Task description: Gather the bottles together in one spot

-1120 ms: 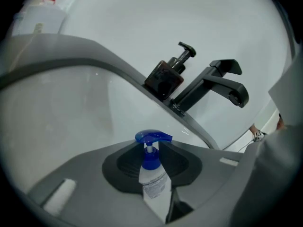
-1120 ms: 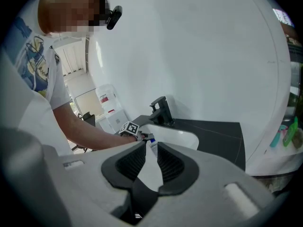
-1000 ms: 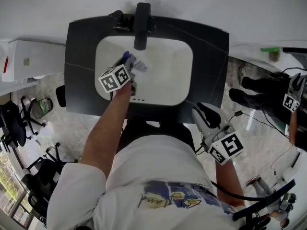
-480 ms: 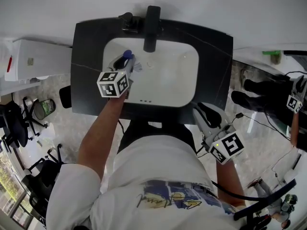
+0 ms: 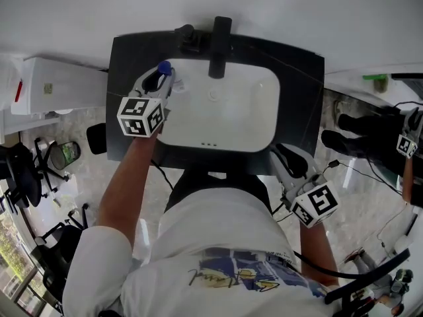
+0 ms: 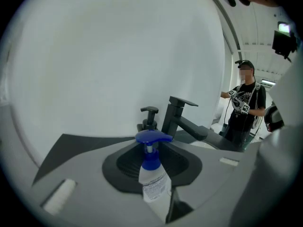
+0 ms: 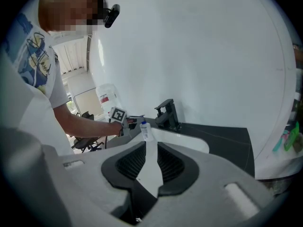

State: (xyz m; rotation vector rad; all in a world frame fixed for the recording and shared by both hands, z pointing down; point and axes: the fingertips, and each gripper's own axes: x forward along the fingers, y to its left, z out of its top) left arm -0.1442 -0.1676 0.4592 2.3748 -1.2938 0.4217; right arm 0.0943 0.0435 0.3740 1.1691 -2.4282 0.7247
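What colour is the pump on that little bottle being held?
The pump is blue; the left gripper view shows it best.

A black faucet [image 5: 219, 45] stands behind a white basin [image 5: 238, 114] set in a dark counter [image 5: 303, 94]; office chairs [image 5: 18, 170] stand at left

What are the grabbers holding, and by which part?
The left gripper holds the bottle by its body, below the blue pump. The right gripper holds nothing.

Your right claw [image 7: 151, 145] has its jaws apart with nothing between them. Beyond it, your left claw [image 7: 129, 125] holds a blue-capped bottle [image 7: 146, 131] upright above the sink [image 7: 189, 141] rim, near the black faucet [image 7: 166, 113].
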